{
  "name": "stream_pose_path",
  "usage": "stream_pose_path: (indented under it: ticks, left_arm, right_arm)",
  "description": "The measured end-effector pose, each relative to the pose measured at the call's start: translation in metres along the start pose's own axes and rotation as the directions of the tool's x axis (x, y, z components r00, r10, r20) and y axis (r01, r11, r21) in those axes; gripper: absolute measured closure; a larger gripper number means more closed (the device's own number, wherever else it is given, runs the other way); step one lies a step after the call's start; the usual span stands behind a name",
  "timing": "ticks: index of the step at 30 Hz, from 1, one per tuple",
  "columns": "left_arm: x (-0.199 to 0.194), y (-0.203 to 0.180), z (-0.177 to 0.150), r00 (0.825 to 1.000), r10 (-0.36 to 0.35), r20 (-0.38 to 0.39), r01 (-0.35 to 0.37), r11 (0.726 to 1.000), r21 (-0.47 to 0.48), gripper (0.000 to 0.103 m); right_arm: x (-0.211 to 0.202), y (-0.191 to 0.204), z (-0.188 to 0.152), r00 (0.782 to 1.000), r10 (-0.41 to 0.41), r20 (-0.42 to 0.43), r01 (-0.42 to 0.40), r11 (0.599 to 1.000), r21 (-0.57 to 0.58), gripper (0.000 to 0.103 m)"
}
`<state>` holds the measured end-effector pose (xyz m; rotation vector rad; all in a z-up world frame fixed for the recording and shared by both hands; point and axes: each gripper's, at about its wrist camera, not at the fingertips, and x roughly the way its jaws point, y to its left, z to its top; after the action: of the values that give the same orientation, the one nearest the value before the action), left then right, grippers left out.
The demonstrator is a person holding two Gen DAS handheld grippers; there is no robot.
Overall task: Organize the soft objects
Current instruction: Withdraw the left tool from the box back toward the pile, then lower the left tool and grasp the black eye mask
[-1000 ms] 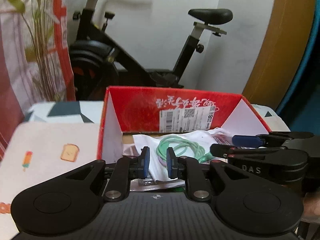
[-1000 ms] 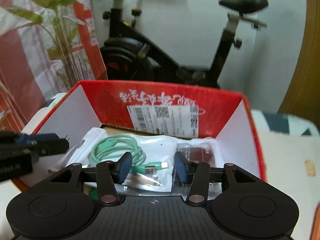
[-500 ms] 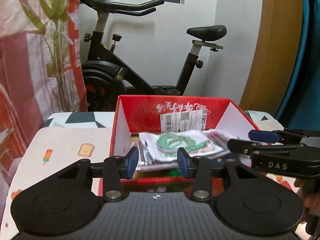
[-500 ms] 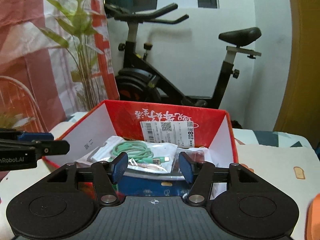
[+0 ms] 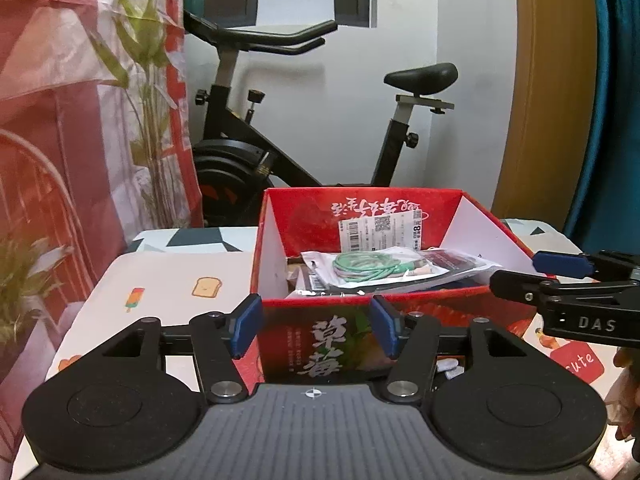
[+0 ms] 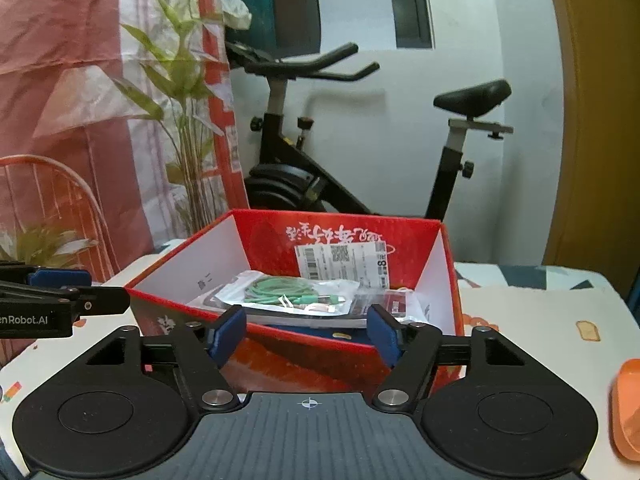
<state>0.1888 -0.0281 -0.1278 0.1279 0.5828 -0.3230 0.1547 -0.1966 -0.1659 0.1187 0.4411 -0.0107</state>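
Closest to the lens, the left gripper (image 5: 316, 328) fills the bottom of its frame, blue pads spreading apart with nothing between them, only the front wall of the red box showing through the gap. Over on the right wrist view it's the same story: the right gripper (image 6: 306, 334) is opening too, pads wide, nothing clamped, the box's near corner just behind.

Each tool peeks into the other's picture, the right one jutting in at the right edge of the left view, the left one at the left edge of the right view, both hanging beside the box and clear of it.

Next back, the red box (image 5: 460, 308) sits centre frame on a patterned tablecloth (image 5: 168, 276) with toast and ice-lolly prints. Inside it lies a clear bag with a coiled green cable (image 5: 368, 268), resting on top of other flat packets (image 6: 396, 304), a shipping label (image 6: 340, 260) stuck to the far inner wall. At the lower right edge of the right view, an orange object (image 6: 626, 404) is cut off by the frame.

Farther back, an exercise bike (image 5: 256, 152) stands against the white wall, with a leafy plant (image 6: 180, 80) and a red-and-white curtain (image 5: 48, 100) at upper left.
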Motion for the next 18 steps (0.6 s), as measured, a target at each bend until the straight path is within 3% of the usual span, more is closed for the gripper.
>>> stream_pose_path:
  ticks: [5,14,18]
  left_arm:
    - [-0.009,0.003,-0.017,1.000,0.010,0.011,-0.010,1.000,-0.027,0.041]
    - [-0.004,0.011,-0.066,0.999,0.010,-0.050,-0.015,0.993,-0.114,0.042]
    - [-0.001,0.014,-0.086,0.996,-0.024,-0.083,0.012,0.990,-0.139,0.043]
  right_arm:
    - [-0.010,0.002,-0.015,1.000,-0.002,0.022,0.002,1.000,-0.003,0.035]
    - [-0.005,0.003,-0.058,0.999,0.018,-0.041,-0.017,1.000,0.018,0.036]
    - [0.000,0.003,-0.079,0.997,0.020,-0.069,-0.020,1.000,0.003,0.036]
